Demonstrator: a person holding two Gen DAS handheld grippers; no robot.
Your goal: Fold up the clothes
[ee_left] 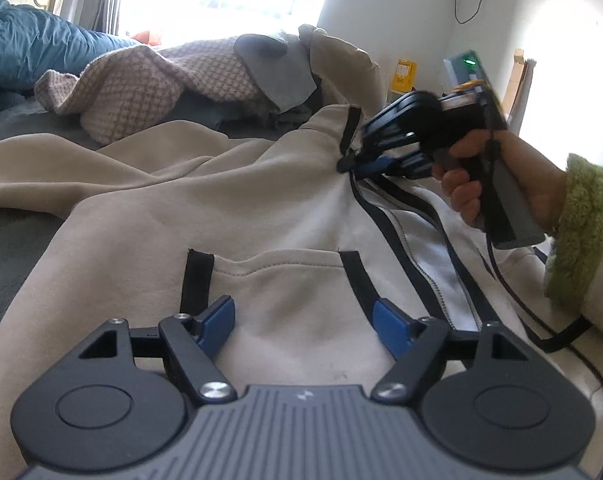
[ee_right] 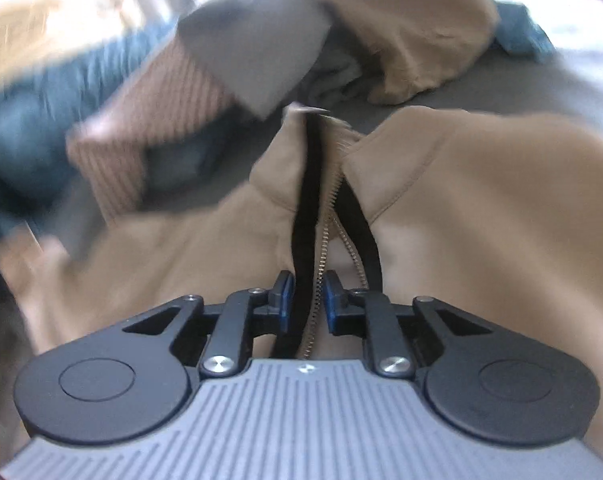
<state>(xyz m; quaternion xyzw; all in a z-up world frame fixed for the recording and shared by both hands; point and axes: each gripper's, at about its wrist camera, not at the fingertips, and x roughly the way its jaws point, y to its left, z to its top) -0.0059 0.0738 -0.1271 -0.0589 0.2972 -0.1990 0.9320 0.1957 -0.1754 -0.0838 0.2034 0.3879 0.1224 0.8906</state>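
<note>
A beige zip-up jacket [ee_left: 141,220] lies spread on the bed with its black-edged zipper [ee_left: 385,204] open. My left gripper [ee_left: 303,312] is open, low over the front pocket [ee_left: 285,280], with only flat cloth between its blue pads. My right gripper [ee_left: 347,162], held by a hand in a green fleece sleeve [ee_left: 577,220], pinches the zipper edge near the collar, and the cloth rises to it. In the right wrist view the gripper [ee_right: 308,292] stands narrow, with the black tape and zipper teeth [ee_right: 321,256] running between its pads. The jacket [ee_right: 481,200] fills that blurred view.
Behind the jacket a pile of clothes holds a pink checked garment [ee_left: 141,80] and a grey one [ee_left: 273,64]. A blue duvet [ee_left: 29,48] lies at the far left on the dark grey sheet [ee_left: 5,248]. A black cable [ee_left: 581,344] trails at the right edge.
</note>
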